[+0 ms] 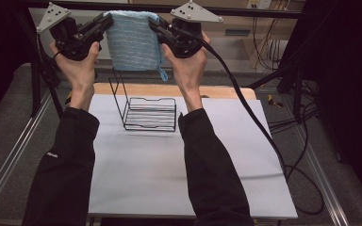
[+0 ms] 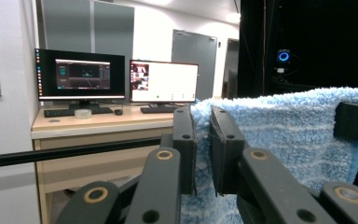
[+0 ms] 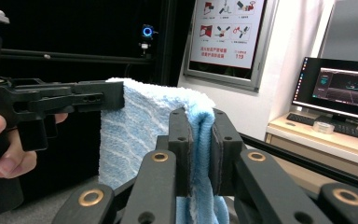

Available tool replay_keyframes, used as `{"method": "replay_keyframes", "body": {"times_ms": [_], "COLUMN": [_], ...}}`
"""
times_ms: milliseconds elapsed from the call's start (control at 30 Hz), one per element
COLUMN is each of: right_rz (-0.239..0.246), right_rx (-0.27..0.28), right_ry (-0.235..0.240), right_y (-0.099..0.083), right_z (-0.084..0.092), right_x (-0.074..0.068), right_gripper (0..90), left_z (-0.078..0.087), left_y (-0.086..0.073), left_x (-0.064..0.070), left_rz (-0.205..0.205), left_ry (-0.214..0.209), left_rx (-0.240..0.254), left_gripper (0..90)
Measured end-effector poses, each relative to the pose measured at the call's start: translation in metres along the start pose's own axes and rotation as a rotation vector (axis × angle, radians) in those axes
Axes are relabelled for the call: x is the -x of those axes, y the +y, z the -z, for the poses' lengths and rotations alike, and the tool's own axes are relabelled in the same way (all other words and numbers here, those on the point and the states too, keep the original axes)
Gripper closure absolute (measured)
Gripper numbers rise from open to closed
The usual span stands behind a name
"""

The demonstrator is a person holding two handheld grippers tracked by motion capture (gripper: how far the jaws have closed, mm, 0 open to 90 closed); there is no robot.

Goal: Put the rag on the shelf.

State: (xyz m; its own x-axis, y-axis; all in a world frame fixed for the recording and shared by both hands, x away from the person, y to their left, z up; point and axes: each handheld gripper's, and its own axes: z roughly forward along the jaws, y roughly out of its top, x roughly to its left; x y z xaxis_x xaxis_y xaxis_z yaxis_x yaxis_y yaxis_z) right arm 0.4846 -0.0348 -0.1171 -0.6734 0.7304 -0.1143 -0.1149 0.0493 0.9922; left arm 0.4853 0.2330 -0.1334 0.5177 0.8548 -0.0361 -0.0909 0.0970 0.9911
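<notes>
A light blue towel (image 1: 134,40) hangs spread between both grippers, high above the table. My left gripper (image 1: 106,21) is shut on the towel's top left corner, and my right gripper (image 1: 153,23) is shut on its top right corner. In the left gripper view the towel (image 2: 289,135) is pinched between the two black jaws, and my left gripper (image 2: 203,154) points toward the other hand. In the right gripper view my right gripper (image 3: 201,154) clamps the folded towel edge (image 3: 144,130). A black wire rack (image 1: 146,110) stands on the table below the towel.
A white sheet (image 1: 169,174) covers the table, with a wooden edge (image 1: 226,91) behind the rack. A black cable (image 1: 254,117) trails from the right gripper across the table's right side. Desks with monitors (image 2: 116,79) stand beyond.
</notes>
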Motion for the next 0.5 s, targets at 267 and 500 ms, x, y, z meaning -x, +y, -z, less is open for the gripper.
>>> {"method": "replay_keyframes", "body": {"times_ms": [267,500], "right_rz": [-0.009,0.011], "right_rx": [-0.02,-0.064], "right_ry": [-0.002,-0.009], "right_y": [-0.008,-0.02], "right_z": [-0.018,-0.027], "right_x": [0.008,0.008], "right_gripper": [81.8,81.8], "left_z": [-0.012,-0.015], "left_y": [-0.01,-0.025], "left_x": [-0.013,-0.022], "left_rz": [0.02,0.015], "left_ry": [0.016,0.017], "left_rx": [-0.013,-0.046], "left_gripper": [81.6,81.6]}}
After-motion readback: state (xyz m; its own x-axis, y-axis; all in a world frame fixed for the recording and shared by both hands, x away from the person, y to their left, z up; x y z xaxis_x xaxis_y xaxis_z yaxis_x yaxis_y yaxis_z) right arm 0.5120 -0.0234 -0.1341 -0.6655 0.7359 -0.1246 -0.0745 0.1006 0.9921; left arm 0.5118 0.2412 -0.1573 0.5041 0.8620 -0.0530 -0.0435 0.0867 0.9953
